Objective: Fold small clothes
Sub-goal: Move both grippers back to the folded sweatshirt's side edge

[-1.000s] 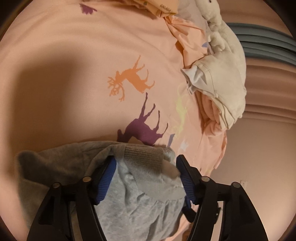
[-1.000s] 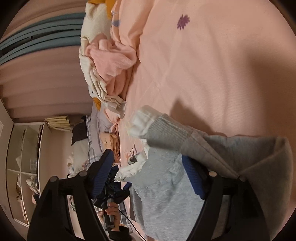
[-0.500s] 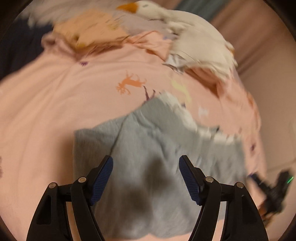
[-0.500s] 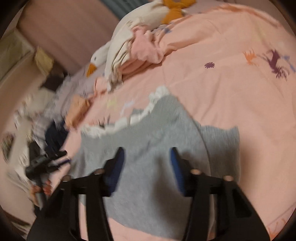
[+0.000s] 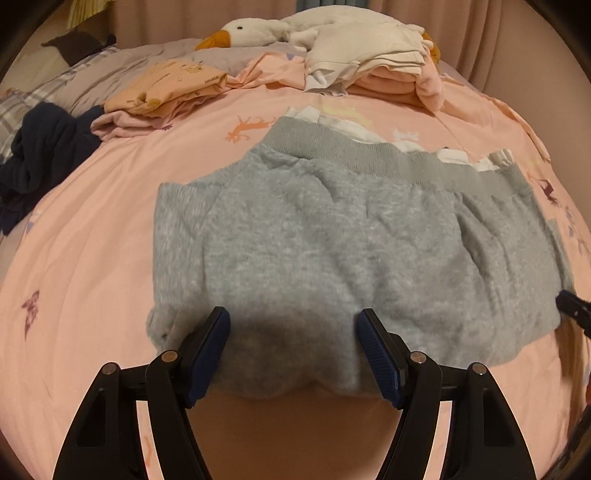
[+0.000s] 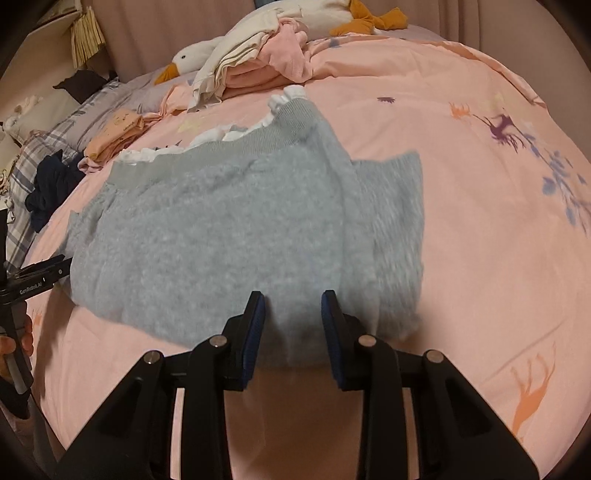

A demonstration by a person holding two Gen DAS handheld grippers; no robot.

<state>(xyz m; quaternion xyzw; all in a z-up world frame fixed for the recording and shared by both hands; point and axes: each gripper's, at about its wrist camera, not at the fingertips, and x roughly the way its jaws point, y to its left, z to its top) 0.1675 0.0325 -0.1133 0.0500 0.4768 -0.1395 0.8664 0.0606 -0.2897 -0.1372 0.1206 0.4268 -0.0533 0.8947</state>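
Sweatshirt (image 5: pixel 332 236) flat on bed, near edge between left tool (image 5: pixel 291 354) pads.

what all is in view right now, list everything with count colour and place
grey fleece sweatshirt with white frilled trim: one, grey, flat mid-bed, ribbed hem at far edge
pink bedsheet with animal prints: one, pink, covers the bed
white plush goose with orange beak: one, far end of bed
folded cream and pink clothes pile: one stack, beside the goose
folded peach printed garment: one, far left
crumpled navy garment: one, left edge of bed
plaid pillow: one, grey-checked, far left
pink curtain: behind the bed
left claw: black with blue pads, open, over the sweatshirt's near edge
right claw: black with blue pads, closing, near edge between its pads
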